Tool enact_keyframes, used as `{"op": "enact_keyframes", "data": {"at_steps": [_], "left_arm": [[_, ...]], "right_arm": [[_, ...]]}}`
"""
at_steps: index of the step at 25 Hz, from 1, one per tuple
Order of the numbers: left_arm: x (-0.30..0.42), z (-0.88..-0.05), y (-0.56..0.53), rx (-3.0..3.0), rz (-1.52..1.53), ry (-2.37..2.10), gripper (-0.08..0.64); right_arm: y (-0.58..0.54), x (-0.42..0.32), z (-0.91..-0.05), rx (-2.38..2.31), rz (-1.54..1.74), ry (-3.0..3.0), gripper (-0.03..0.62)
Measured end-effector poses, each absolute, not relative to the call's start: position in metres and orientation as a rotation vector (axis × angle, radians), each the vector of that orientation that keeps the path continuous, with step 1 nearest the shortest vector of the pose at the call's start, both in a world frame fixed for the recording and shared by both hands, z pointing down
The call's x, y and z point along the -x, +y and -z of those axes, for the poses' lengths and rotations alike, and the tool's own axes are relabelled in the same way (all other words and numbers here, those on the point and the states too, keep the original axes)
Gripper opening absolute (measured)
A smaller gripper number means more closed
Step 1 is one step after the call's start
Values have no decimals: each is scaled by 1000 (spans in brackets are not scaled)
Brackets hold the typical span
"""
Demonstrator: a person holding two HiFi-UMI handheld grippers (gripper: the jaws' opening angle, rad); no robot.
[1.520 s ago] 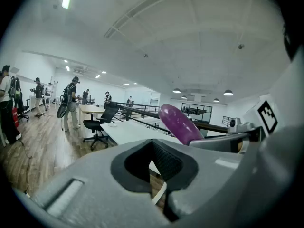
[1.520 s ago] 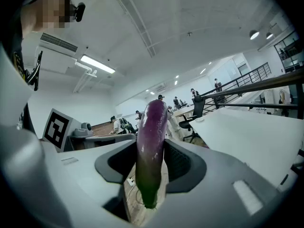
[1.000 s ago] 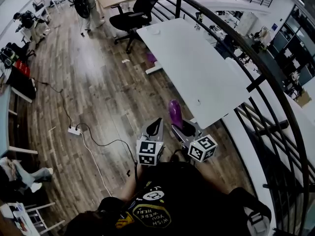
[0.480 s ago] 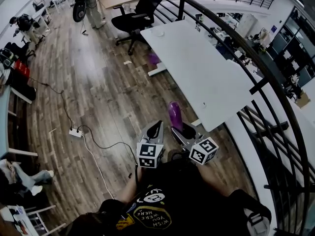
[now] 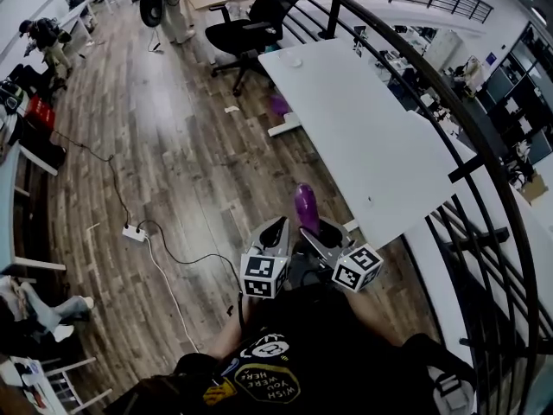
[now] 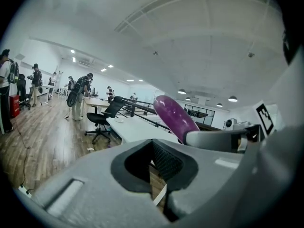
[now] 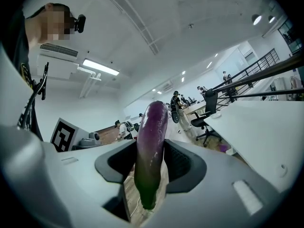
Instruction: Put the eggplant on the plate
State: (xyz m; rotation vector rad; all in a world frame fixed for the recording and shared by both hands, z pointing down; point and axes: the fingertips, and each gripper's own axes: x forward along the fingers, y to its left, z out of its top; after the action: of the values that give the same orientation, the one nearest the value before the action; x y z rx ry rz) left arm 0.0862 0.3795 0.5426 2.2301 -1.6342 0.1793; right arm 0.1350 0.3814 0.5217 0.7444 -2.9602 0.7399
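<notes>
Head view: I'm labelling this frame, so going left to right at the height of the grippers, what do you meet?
power strip → left gripper → eggplant → table → railing. The right gripper overlaps the eggplant it holds, so it is left out.

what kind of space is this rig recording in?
Likely an open-plan office or lab, possibly on an upper level. A long white desk runs along a black railing, a black office chair stands at its far end, and other people stand about on the wood floor.
</notes>
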Motion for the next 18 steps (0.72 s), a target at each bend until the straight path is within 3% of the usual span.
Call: {"op": "enact_keyframes", "data": {"at_steps": [18], "left_arm": [[-76, -545, 173, -2241, -318, -1674, 5]], "right_arm": [[160, -120, -534, -677, -766, -2933, 179]]}}
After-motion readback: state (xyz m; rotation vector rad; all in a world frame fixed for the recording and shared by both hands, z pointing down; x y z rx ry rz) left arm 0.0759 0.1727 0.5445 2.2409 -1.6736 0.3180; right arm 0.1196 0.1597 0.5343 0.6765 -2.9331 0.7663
